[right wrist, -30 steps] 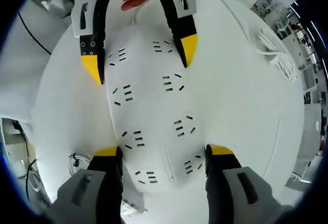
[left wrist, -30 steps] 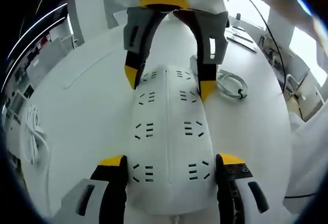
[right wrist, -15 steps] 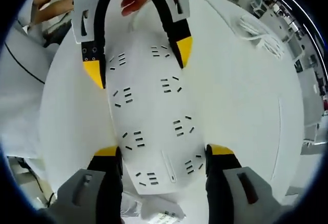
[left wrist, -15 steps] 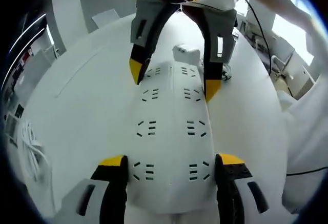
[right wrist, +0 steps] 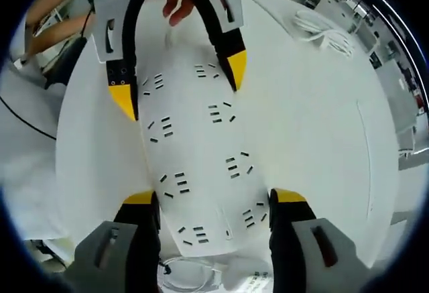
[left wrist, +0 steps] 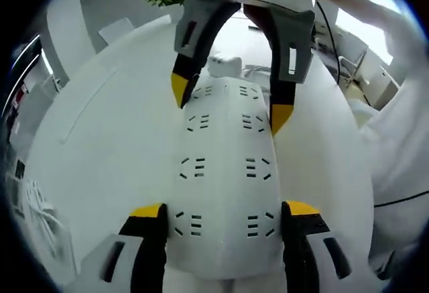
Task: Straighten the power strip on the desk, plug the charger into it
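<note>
I have the power strip (left wrist: 224, 172) lying flat on the white desk (left wrist: 100, 145), gripped at both ends: my left gripper (left wrist: 224, 214) clamps one short end between its yellow-tipped jaws, and my right gripper (right wrist: 216, 202) clamps the other, each pair of jaws pressed against the strip's long sides. In the left gripper view the right gripper comes in at 12 o'clock, with the white charger (left wrist: 224, 66) just past the strip's far end. In the right gripper view a coiled white cable (right wrist: 325, 31) lies at 1 o'clock, well apart from the strip. To straighten it well, I judge I should turn both ends together, keeping the strip flat on the desk with even pressure, so neither end slips or twists, and stop short of the charger.
</note>
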### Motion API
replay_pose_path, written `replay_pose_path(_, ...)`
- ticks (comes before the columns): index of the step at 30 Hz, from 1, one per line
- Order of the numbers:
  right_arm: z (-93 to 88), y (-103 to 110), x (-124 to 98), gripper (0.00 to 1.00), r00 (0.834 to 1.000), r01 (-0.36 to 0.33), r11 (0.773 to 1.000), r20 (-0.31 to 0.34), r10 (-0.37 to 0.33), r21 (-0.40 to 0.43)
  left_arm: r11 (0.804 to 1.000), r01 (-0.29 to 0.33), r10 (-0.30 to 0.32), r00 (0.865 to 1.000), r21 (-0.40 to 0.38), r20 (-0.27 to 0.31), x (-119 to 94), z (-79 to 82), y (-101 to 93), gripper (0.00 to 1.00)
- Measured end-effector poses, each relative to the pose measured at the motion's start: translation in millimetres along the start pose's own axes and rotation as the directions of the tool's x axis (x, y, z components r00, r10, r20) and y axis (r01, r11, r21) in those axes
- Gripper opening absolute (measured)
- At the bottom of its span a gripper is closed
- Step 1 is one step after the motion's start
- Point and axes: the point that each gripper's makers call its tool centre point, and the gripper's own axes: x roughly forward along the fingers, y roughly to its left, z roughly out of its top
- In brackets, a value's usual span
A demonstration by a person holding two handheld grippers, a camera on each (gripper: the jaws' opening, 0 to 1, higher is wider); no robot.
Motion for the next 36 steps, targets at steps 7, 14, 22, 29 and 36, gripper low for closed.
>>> replay_pose_path(7, 0.9, 8.5, -0.9, 0.65, 0.998, 0.038, 0.994, 0.036, -0.042, 0.099, 0.998, 0.028, -0.028, 0.999, 0.051, -0.016, -0.9, -2.5, -3.5, 0.70)
replay_pose_path(14, 2.5, 14.3, -1.5, 0.65, 0.996, 0.059, 0.986, 0.060, -0.069, 0.153, 0.996, 0.041, -0.038, 0.998, 0.078, -0.043, -1.6, -5.1, 0.8, 0.70)
replay_pose_path(22, 4.3, 24.1, -2.8, 0.65, 0.993, 0.078, 0.978, 0.075, -0.094, 0.193, 0.995, 0.046, -0.041, 0.998, 0.090, -0.052, -3.1, -5.9, -1.6, 0.70)
replay_pose_path(29, 5.0, 23.7, -3.1, 0.65, 0.988, 0.085, 0.976, 0.107, -0.108, 0.200, 0.995, 0.044, -0.038, 0.997, 0.091, -0.064, -4.0, -7.7, -5.8, 0.70)
replay_pose_path(36, 6.3, 20.2, -3.7, 0.66, 0.971, 0.098, 0.973, 0.194, -0.139, 0.210, 0.995, 0.042, -0.036, 0.997, 0.087, -0.067, -3.0, -8.8, -2.6, 0.70)
